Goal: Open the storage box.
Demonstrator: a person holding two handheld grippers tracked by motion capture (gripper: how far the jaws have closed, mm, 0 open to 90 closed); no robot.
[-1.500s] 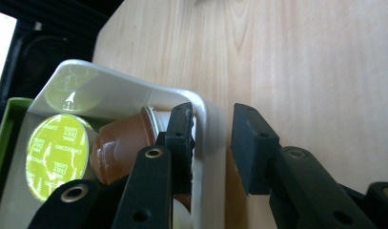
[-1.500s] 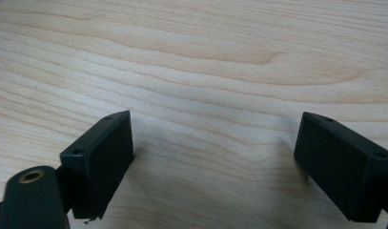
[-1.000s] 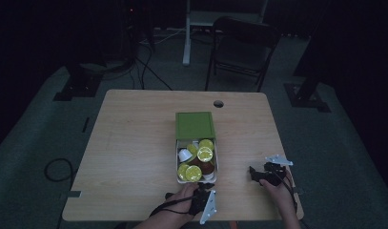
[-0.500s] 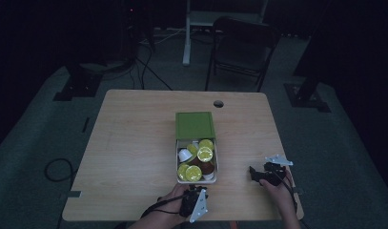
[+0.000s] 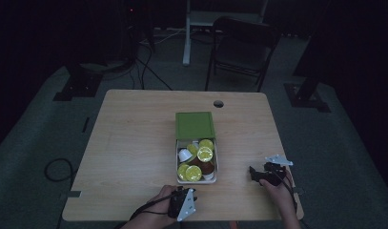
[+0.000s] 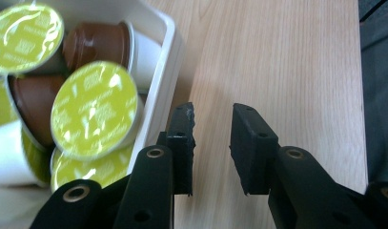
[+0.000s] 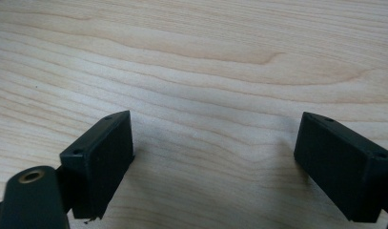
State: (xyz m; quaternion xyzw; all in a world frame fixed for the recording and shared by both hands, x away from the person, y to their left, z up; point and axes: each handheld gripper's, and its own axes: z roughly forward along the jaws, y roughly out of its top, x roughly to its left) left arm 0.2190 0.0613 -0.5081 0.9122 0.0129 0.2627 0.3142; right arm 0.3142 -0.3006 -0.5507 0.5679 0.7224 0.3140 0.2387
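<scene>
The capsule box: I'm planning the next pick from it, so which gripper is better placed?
Left. The left gripper sits right beside the white box of capsules, nothing between its jaws. The right gripper is off to the side over bare table.

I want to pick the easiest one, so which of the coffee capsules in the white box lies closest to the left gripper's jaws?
The yellow-green foil-lidded capsule leaning against the white box's near wall, just beside the left gripper. The brown-sided capsules lie farther back.
</scene>
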